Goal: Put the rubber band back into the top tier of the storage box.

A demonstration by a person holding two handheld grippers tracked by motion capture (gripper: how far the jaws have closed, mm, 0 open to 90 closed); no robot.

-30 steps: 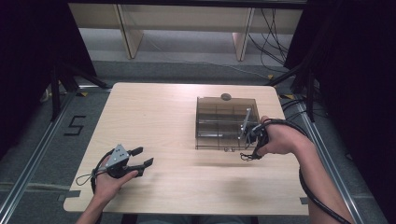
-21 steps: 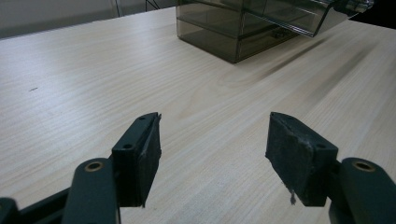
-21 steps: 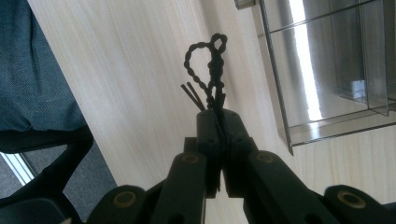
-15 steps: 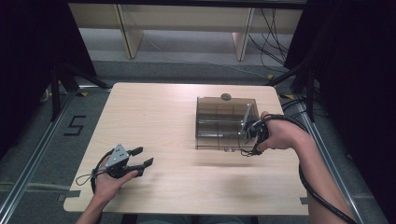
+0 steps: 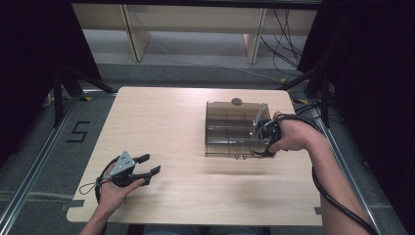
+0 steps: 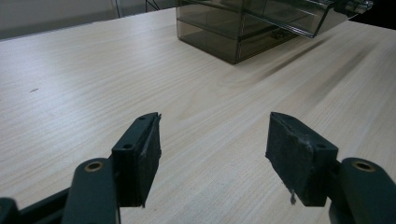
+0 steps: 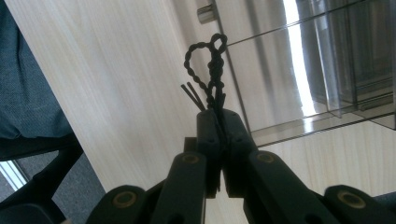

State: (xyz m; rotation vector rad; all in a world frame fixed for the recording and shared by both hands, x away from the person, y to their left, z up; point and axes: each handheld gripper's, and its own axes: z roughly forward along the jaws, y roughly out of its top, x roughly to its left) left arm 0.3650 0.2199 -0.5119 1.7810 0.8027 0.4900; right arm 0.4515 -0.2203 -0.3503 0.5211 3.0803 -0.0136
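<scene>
Grey floor (image 5: pixel 195 58), dark curtains (image 5: pixel 372 73)

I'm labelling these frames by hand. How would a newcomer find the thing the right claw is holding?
Start at the smoky clear drawer box on the wooden table. At its near right corner the right claw is shut on a black twisted cord loop. It is the thin braided thing there, beside a small metal knob.

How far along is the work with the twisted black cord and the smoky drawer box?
Done: the right gripper is clamped on the twisted black cord beside the drawer box. In hand: the cord hangs at the box's front. Left: stowing it, probably. The left gripper rests open on the table.
</scene>
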